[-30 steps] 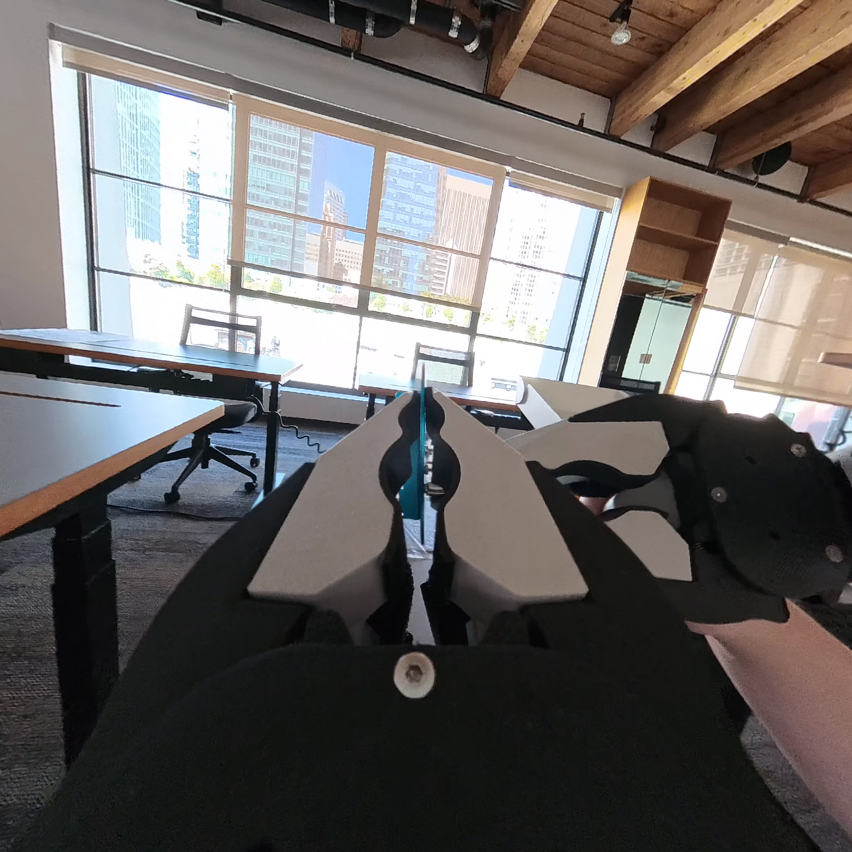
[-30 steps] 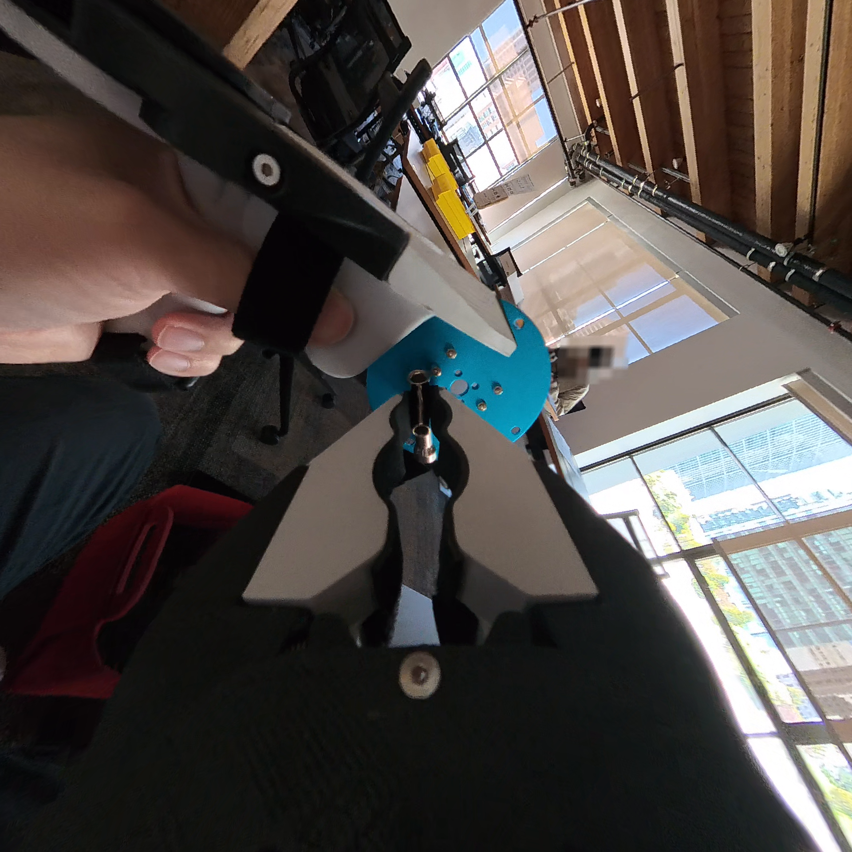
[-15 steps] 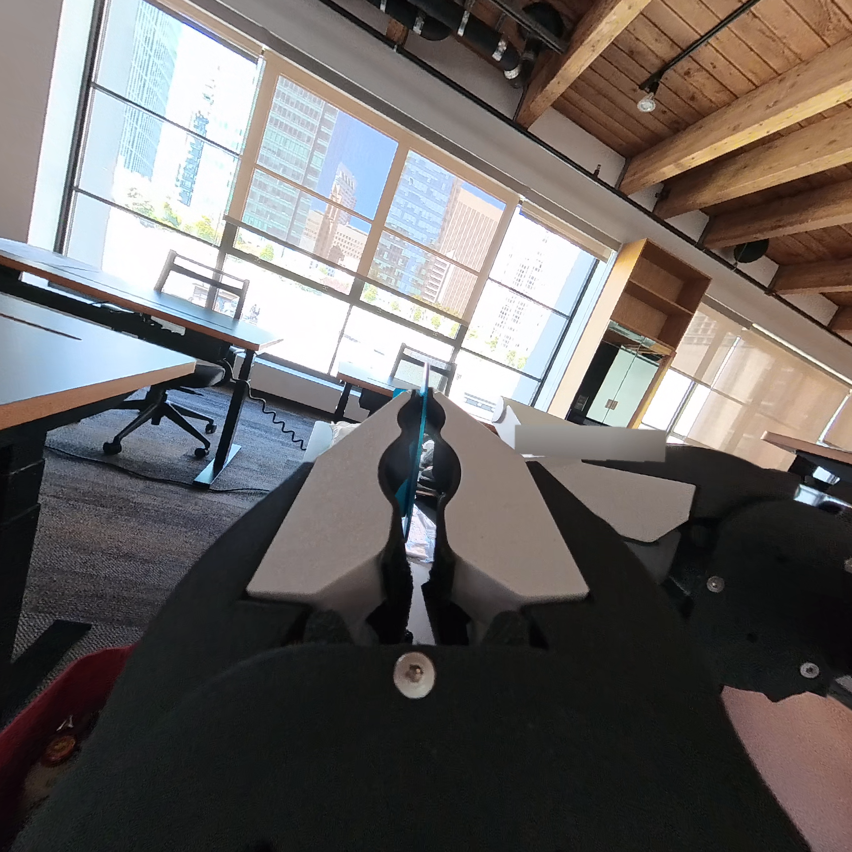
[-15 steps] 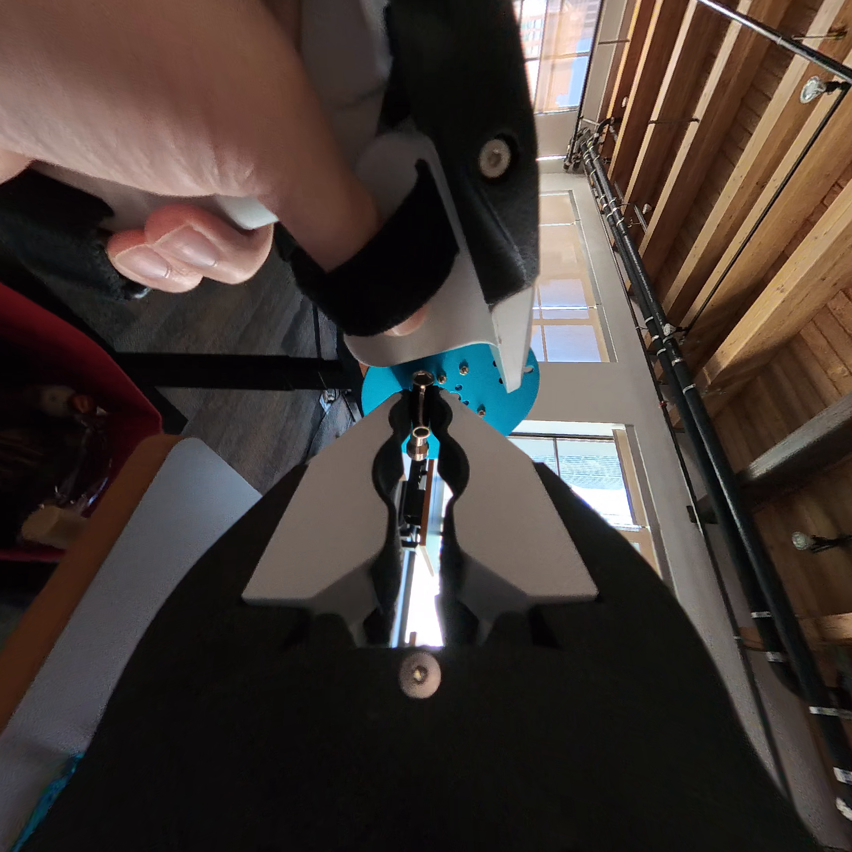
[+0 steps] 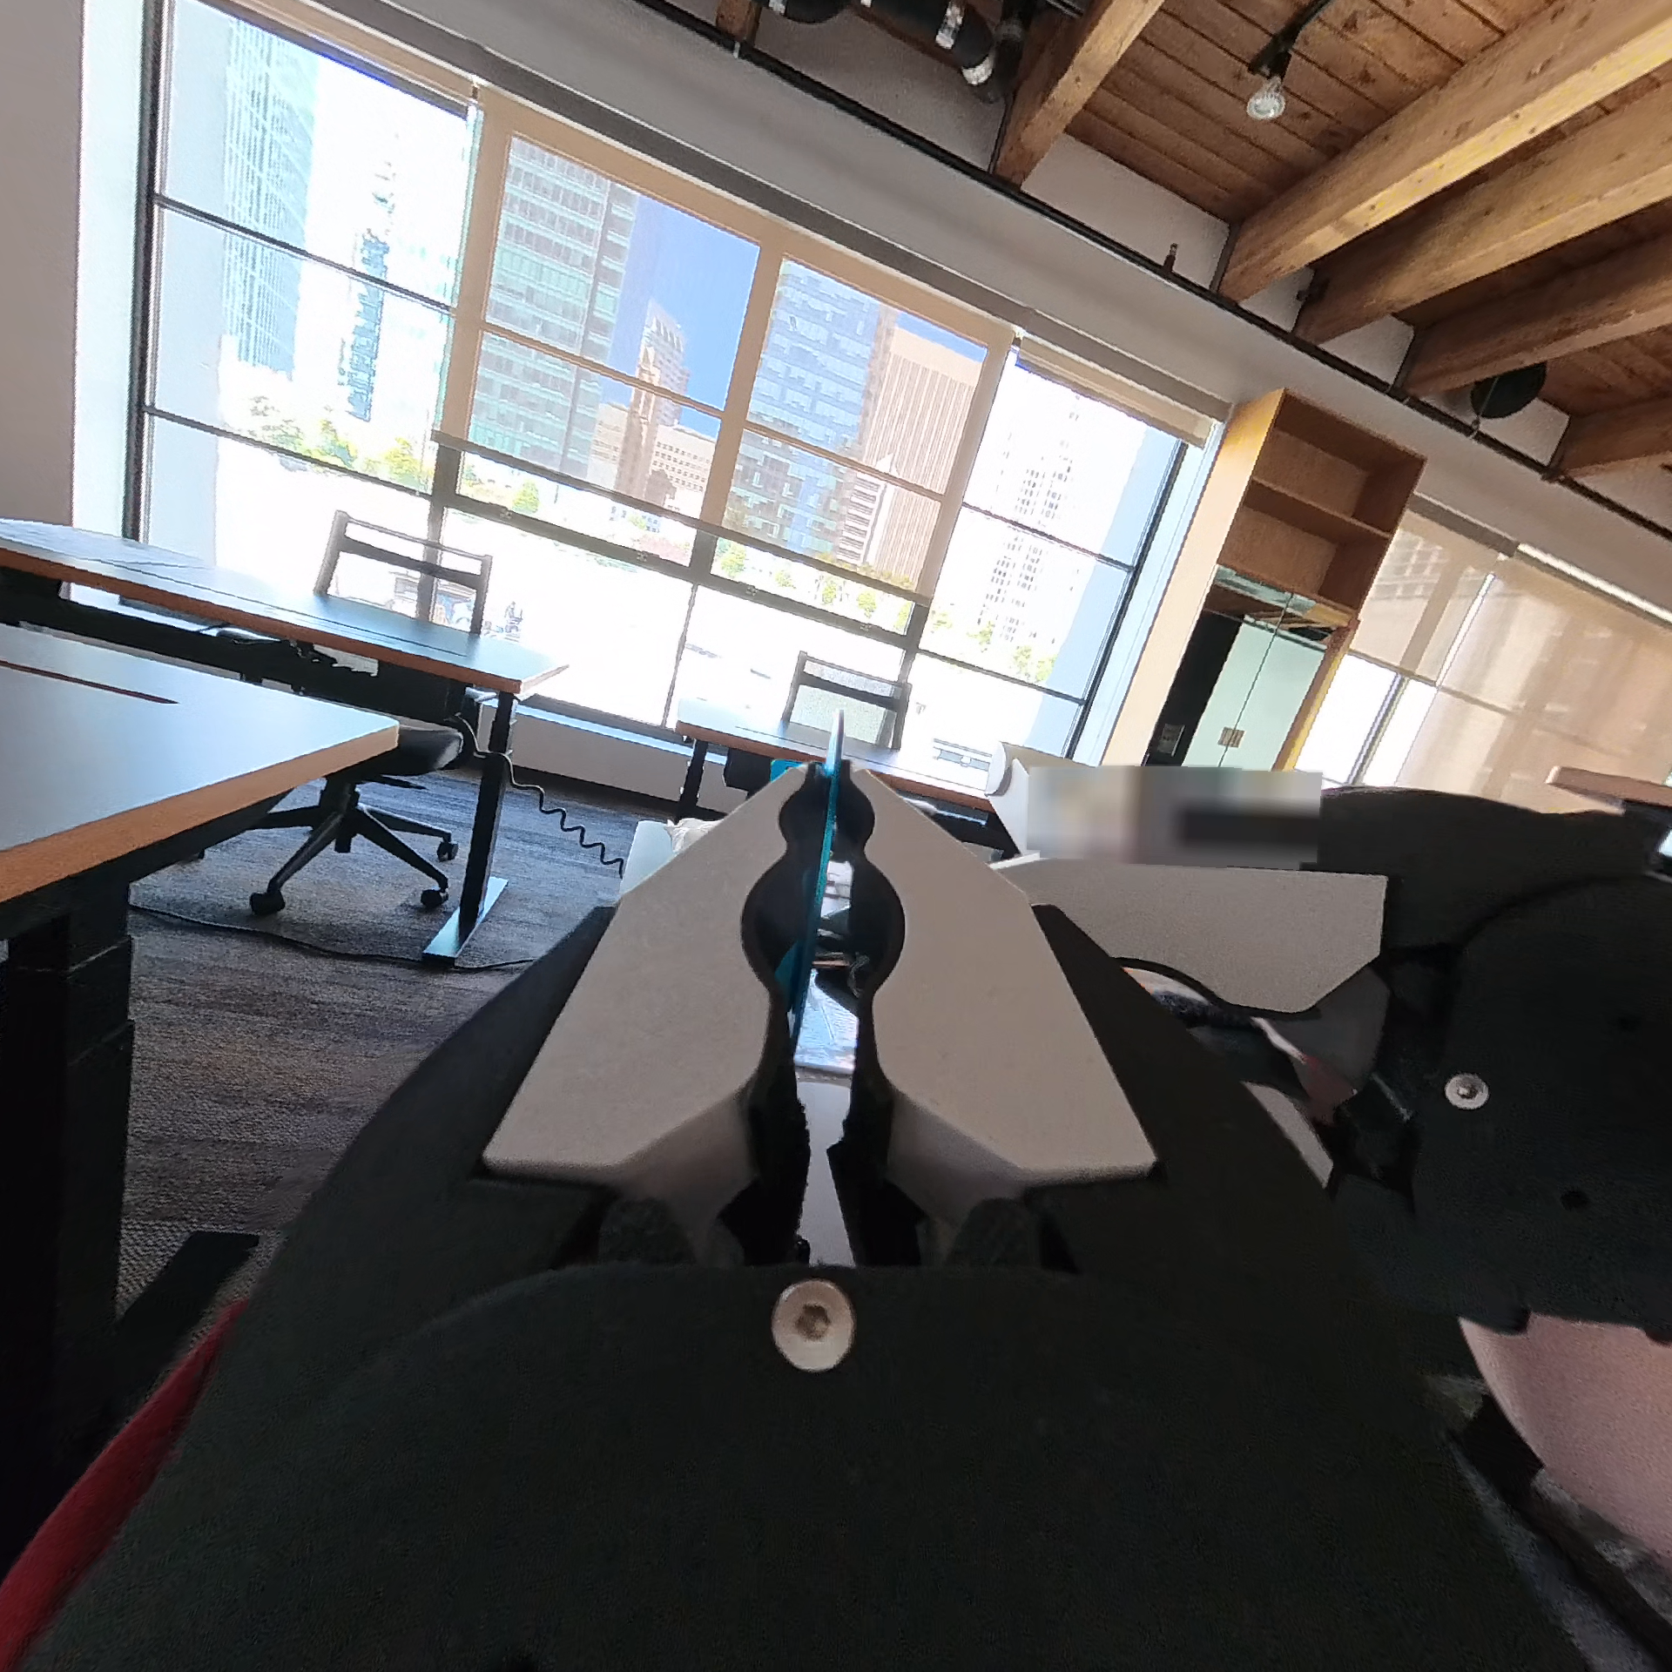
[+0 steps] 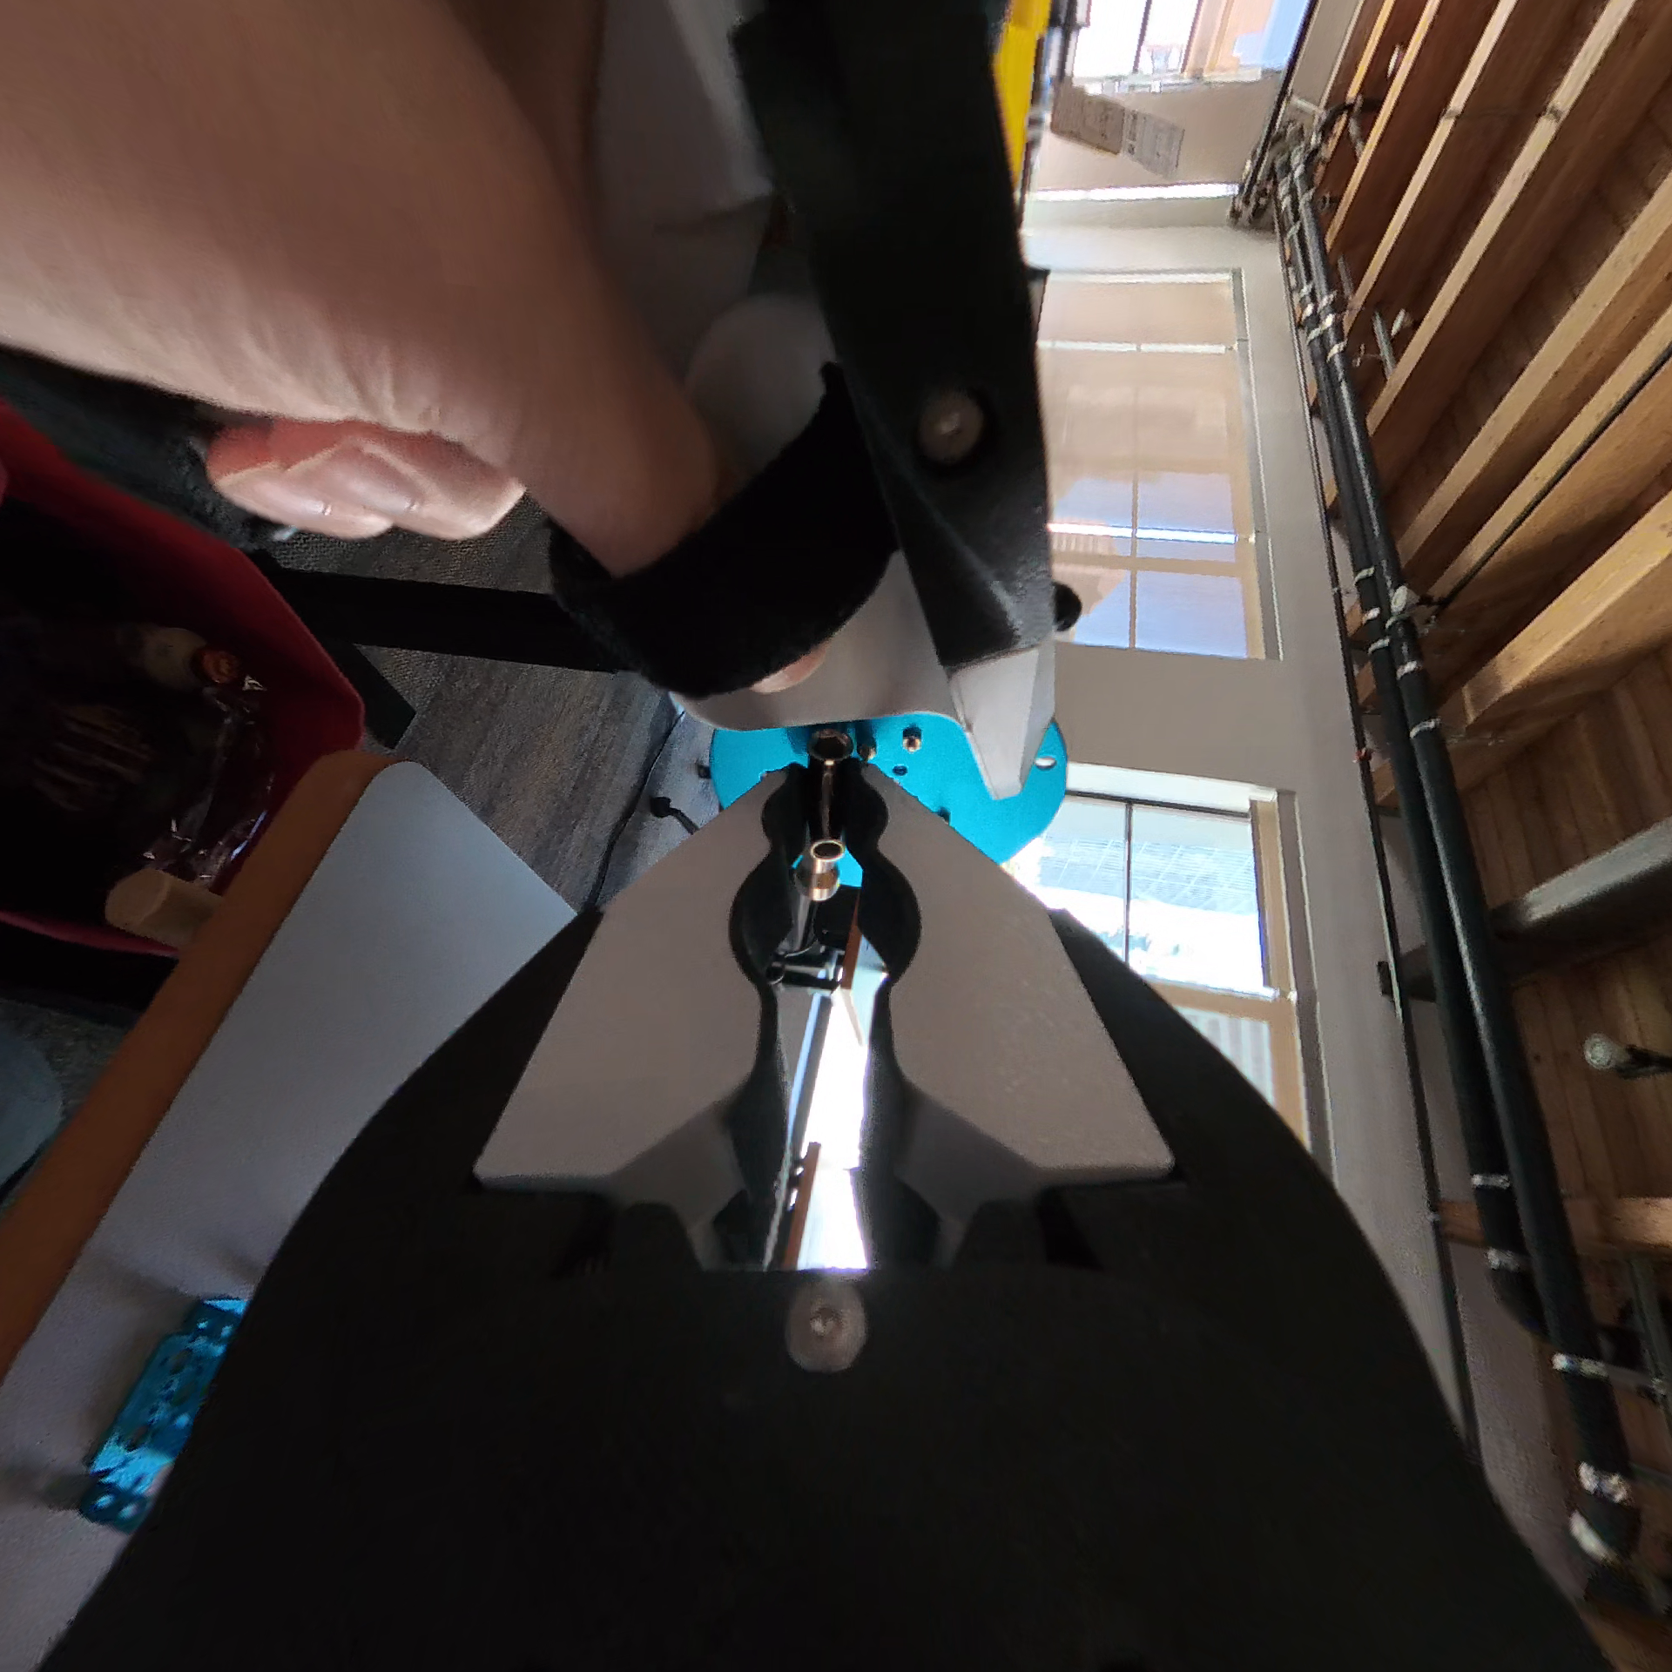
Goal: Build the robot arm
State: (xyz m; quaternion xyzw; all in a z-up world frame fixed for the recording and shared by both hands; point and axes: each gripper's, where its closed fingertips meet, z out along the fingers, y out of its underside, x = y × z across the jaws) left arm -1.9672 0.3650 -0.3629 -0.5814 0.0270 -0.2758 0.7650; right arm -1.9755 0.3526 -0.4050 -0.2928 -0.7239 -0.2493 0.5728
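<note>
The left gripper (image 5: 828,778) is closed on a thin blue plate (image 5: 814,891), seen edge-on in its own view and standing upright between the jaws; the plate is held in the air, clear of any tabletop. In the right wrist view the same blue plate (image 6: 1031,805) shows its face: a rounded, anodised-looking metal disc with several small drilled holes, partly covered by the left gripper (image 6: 1004,742) and the hand (image 6: 317,299) that grips it.

The right gripper (image 6: 825,778) is clamped on a slim metal pin (image 6: 825,819), silver, with a socket head at the plate end and a short cylindrical sleeve (image 6: 823,869) nearer the camera; the pin head lies against the plate face, though whether it sits in a hole cannot be told.

Handling, as a judgement: the plate looks stiff, light and smooth, so it is best taken at the rim, flat faces against the pads; the pin looks rigid, small and prone to slip or roll, so hold it across the shank.

Nearby: a white tabletop (image 6: 344,1040) with an orange edge below; a small blue perforated bracket (image 6: 158,1411) lying on it; a red bin (image 6: 181,651) beside it.
</note>
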